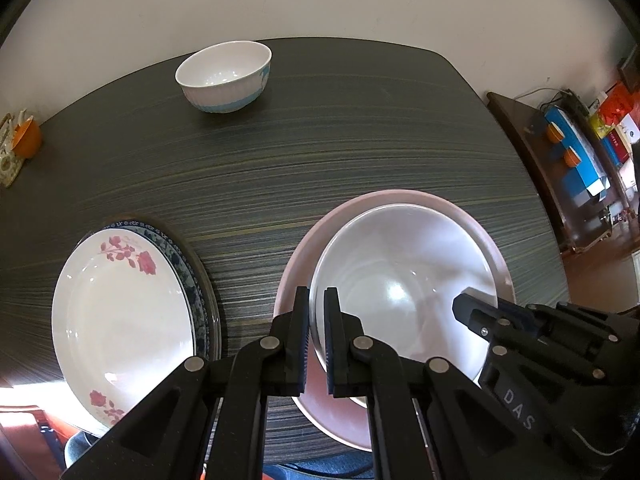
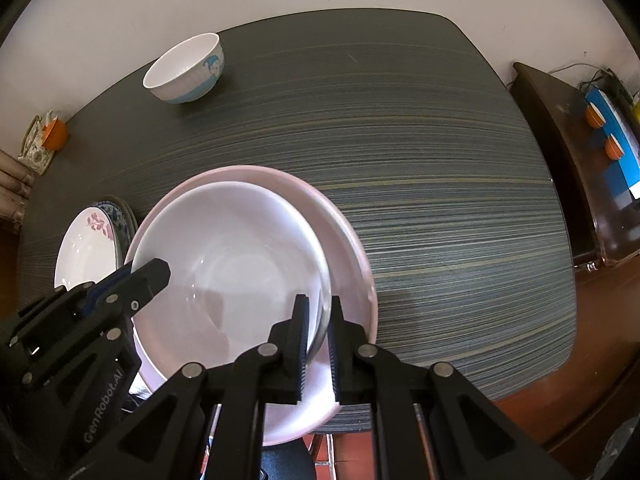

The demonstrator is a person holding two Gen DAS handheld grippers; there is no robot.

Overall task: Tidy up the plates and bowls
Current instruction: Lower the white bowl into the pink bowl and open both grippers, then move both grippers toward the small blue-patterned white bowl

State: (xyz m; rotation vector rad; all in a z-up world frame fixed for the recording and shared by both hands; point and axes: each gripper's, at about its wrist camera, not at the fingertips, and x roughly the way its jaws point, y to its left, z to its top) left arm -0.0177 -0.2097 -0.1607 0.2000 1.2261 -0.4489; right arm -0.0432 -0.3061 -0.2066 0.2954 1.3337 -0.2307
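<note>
A large white bowl point(image 1: 404, 280) sits inside a wider pink plate point(image 1: 400, 200) on the dark table near its front edge; both also show in the right wrist view, bowl point(image 2: 232, 264) and plate point(image 2: 348, 240). My left gripper point(image 1: 317, 336) is shut on the bowl's left rim. My right gripper point(image 2: 320, 336) is shut on the bowl's right rim. A stack of plates topped by a white rose-patterned plate point(image 1: 120, 320) lies to the left. A small white and blue bowl point(image 1: 224, 76) stands at the back.
The dark striped table point(image 1: 320, 140) meets a white wall at the back. An orange cup and a patterned holder point(image 1: 20, 144) stand at the far left edge. A brown sideboard point(image 2: 568, 152) with coloured boxes stands to the right.
</note>
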